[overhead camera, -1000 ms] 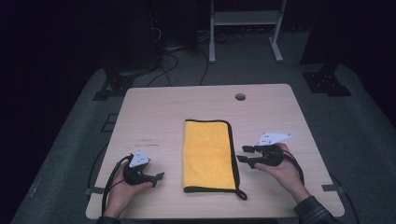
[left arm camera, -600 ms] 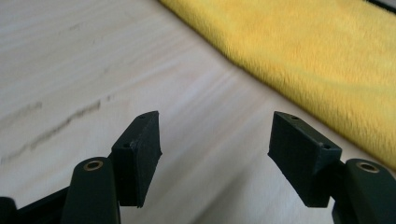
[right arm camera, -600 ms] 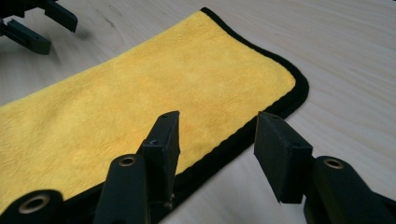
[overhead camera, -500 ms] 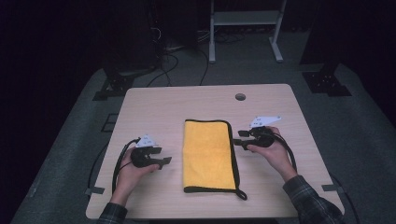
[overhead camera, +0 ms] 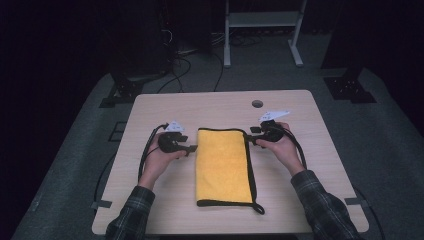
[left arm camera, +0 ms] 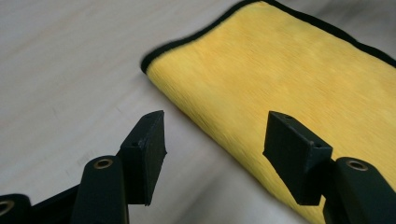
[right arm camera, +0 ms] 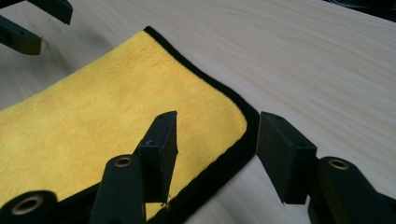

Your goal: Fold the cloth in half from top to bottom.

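Both claws (overhead camera: 194, 145) (overhead camera: 253, 137) moved up to the yellow towel's (overhead camera: 222, 167) far corners, released, left narrowing

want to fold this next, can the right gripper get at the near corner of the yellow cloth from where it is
Probably yes. The right gripper hangs with open jaws straddling the black-edged corner of the yellow cloth, and nothing lies between them on the table.

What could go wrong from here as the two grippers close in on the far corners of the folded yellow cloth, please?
The folded yellow microfibre cloth with black trim lies in layers, so the right gripper, straddling its corner, might pinch only the top layer. The left gripper, its jaws just closing, holds nothing yet and could shut short of the edge or scrape the pale wooden table.
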A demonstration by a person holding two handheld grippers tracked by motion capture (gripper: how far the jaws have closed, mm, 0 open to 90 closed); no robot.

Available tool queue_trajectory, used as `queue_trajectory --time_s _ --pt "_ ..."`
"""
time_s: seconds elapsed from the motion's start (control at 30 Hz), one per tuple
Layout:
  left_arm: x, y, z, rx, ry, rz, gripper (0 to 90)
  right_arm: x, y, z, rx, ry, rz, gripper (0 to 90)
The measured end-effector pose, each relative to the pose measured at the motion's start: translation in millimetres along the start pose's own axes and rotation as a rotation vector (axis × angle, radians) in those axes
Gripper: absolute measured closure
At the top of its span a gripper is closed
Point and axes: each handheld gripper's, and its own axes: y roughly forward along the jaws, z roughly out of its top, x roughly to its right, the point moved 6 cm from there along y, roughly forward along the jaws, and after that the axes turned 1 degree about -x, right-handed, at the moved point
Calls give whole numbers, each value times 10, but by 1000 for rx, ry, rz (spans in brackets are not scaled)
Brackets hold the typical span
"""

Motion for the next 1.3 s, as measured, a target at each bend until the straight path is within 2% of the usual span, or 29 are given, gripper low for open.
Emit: queue_trajectory --time_s 0.1,0.17,0.27,0.33,0.4,0.5,0.57,0.67,0.77,0.8,0.9,1.0,1.1,1.2,1.3 --pt "-59 67 75 1 0 13 386 69 102 58 -4 0 -17 474" --pt "-121 178 167 1 -10 13 390 118 174 84 -12 6 -21 472" --pt "-180 292 226 -19 -1 22 392 194 282 96 -12 17 -35 477" --pt "-220 359 259 -24 -9 21 399 236 360 71 -42 5 -42 478" --pt "-272 424 278 -28 -10 31 401 272 422 61 -51 15 -52 480" --pt "-337 499 287 -30 -41 35 417 316 488 57 -53 20 -62 487" --pt "-394 543 271 -62 -28 56 420 336 525 30 -59 29 -62 492" --pt "-455 586 244 -54 -51 72 444 372 570 -29 -79 22 -63 498" --pt "-486 631 187 -75 -60 64 460 378 584 -53 -88 23 -59 515" --pt "-496 641 166 -90 -52 62 468 372 589 -54 -83 17 -54 527" --pt "-478 685 132 -101 -66 34 512 356 591 -55 -84 1 -46 575" --pt "-468 690 137 -103 -77 25 554 320 587 -58 -93 -7 -39 639" --pt "-426 689 149 -111 -103 5 666 307 583 -54 -101 -7 -23 684" --pt "-391 694 160 -125 -134 -2 767 287 577 -56 -108 14 -14 746" --pt "-370 694 167 -136 -157 0 825 265 569 -63 -117 44 7 809"
